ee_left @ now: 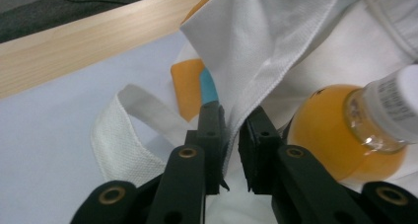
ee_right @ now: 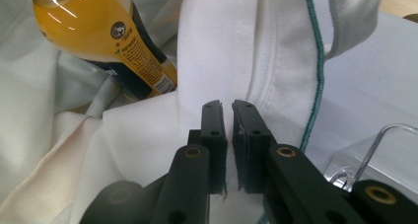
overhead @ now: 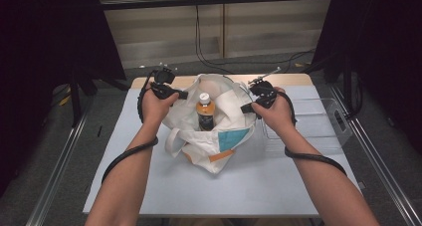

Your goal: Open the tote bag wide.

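A white tote bag [overhead: 211,131] is found lying on the grey table [overhead: 149,186], its mouth held apart from two sides. The left gripper [ee_left: 231,130] is closed to a narrow slit with the bag's hemmed edge pinched between its jaws; the right gripper [ee_right: 227,118] is likewise nearly closed on a fold of the opposite rim, beside the green-stitched seam. An orange drink bottle [overhead: 204,111] with a white cap is seen standing upright inside the opening, between the two grippers. A clear plastic tray [overhead: 318,126] is noted just to the right of the bag. The step in hand is judged to be the holding open of the bag around the bottle (whether for loading or for removal cannot be settled). How deep the cloth sits in the right jaws is not plain, the fabric being bunched there. For a sound result, both pinches should be kept firm and drawn apart evenly, so that the rim is tensioned without the bottle being tipped.
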`<state>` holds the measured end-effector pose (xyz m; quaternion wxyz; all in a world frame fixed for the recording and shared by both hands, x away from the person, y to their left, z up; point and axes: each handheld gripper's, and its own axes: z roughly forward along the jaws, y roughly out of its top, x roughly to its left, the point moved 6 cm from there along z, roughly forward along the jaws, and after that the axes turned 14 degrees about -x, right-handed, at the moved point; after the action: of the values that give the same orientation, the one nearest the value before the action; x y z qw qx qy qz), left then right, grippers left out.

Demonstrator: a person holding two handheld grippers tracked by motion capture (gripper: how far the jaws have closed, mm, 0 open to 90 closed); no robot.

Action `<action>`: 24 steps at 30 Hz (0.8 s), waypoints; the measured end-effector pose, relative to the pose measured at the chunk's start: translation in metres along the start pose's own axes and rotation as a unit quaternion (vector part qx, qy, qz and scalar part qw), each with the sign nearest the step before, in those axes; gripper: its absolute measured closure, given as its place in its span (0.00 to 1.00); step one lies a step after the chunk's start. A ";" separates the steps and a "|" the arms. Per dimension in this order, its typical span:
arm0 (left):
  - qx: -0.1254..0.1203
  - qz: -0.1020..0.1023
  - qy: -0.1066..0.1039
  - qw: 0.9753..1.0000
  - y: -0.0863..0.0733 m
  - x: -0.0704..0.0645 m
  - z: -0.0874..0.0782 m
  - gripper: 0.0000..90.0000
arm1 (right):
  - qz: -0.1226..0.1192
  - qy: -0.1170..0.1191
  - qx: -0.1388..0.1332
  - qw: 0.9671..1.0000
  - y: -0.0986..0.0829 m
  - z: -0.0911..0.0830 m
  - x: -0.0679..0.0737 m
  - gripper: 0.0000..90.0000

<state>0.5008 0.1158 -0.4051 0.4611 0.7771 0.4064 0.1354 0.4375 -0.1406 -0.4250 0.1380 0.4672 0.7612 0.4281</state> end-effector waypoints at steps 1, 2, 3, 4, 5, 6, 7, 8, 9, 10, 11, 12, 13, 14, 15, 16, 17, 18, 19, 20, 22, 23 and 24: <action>0.000 -0.002 0.000 1.000 -0.001 0.001 0.001 0.91 | 0.003 -0.001 0.001 1.000 -0.001 0.000 0.000 0.94; 0.004 0.001 0.000 1.000 -0.002 0.002 0.001 0.91 | 0.003 -0.003 0.004 1.000 -0.002 0.001 -0.001 0.95; 0.009 -0.001 0.003 1.000 -0.004 0.003 0.003 0.91 | 0.002 -0.002 0.003 1.000 -0.002 0.002 -0.002 0.95; 0.010 -0.003 0.004 1.000 -0.005 0.005 0.003 0.92 | 0.002 -0.003 0.006 1.000 -0.003 0.003 -0.003 0.95; 0.012 -0.003 0.005 1.000 -0.006 0.006 0.004 0.92 | 0.005 -0.002 0.007 1.000 -0.004 0.003 -0.003 0.96; 0.014 -0.005 0.008 1.000 -0.007 0.008 0.005 0.92 | 0.005 -0.004 0.007 1.000 -0.004 0.003 -0.004 0.96; 0.017 -0.005 0.012 1.000 -0.008 0.009 0.006 0.92 | 0.006 -0.002 0.006 1.000 -0.004 0.004 -0.004 0.96; 0.018 -0.007 0.009 1.000 -0.010 0.010 0.007 0.92 | 0.003 -0.002 0.007 1.000 -0.005 0.005 -0.005 0.96; 0.017 -0.009 0.009 1.000 -0.011 0.011 0.008 0.92 | 0.007 -0.003 0.009 1.000 -0.005 0.005 -0.005 0.96; 0.019 -0.008 0.011 1.000 -0.012 0.012 0.008 0.93 | 0.002 -0.002 0.008 1.000 -0.005 0.006 -0.006 0.96; 0.020 -0.010 0.011 1.000 -0.014 0.014 0.009 0.93 | 0.002 -0.001 0.008 1.000 -0.006 0.006 -0.006 0.96; 0.021 -0.013 0.012 1.000 -0.015 0.015 0.010 0.93 | 0.009 -0.002 0.011 1.000 -0.006 0.007 -0.005 0.96; 0.021 -0.015 0.013 1.000 -0.017 0.016 0.011 0.93 | 0.007 -0.001 0.011 1.000 -0.006 0.007 -0.005 0.96; 0.024 -0.015 0.017 0.999 -0.018 0.017 0.012 0.93 | 0.007 -0.003 0.012 1.000 -0.007 0.007 -0.006 0.96; 0.026 -0.021 0.016 0.999 -0.020 0.018 0.012 0.93 | 0.007 -0.003 0.012 1.000 -0.007 0.008 -0.005 0.96; 0.026 -0.021 0.017 0.999 -0.021 0.018 0.012 0.93 | 0.006 -0.003 0.011 1.000 -0.007 0.009 -0.005 0.96; 0.030 -0.021 0.016 0.999 -0.023 0.020 0.012 0.93 | 0.006 -0.002 0.010 1.000 -0.007 0.009 -0.006 0.96; 0.030 -0.023 0.016 0.999 -0.024 0.020 0.013 0.93 | 0.004 -0.001 0.009 1.000 -0.007 0.009 -0.005 0.96; 0.031 -0.025 0.016 0.999 -0.025 0.021 0.013 0.93 | 0.003 0.000 0.008 1.000 -0.007 0.010 -0.006 0.96; 0.032 -0.025 0.017 0.999 -0.026 0.022 0.013 0.93 | 0.004 -0.002 0.010 1.000 -0.008 0.010 -0.006 0.96; 0.035 -0.027 0.019 0.999 -0.028 0.023 0.014 0.93 | 0.008 -0.002 0.012 1.000 -0.008 0.011 -0.006 0.96; 0.035 -0.029 0.021 0.999 -0.029 0.024 0.015 0.93 | 0.007 -0.002 0.012 1.000 -0.009 0.011 -0.006 0.96; 0.034 -0.032 0.023 0.999 -0.030 0.024 0.015 0.93 | 0.007 -0.003 0.012 1.000 -0.009 0.011 -0.006 0.96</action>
<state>0.5098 0.1320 -0.4420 0.4291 0.7755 0.4460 0.1244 0.4423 -0.1412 -0.4399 0.1323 0.4754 0.7624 0.4186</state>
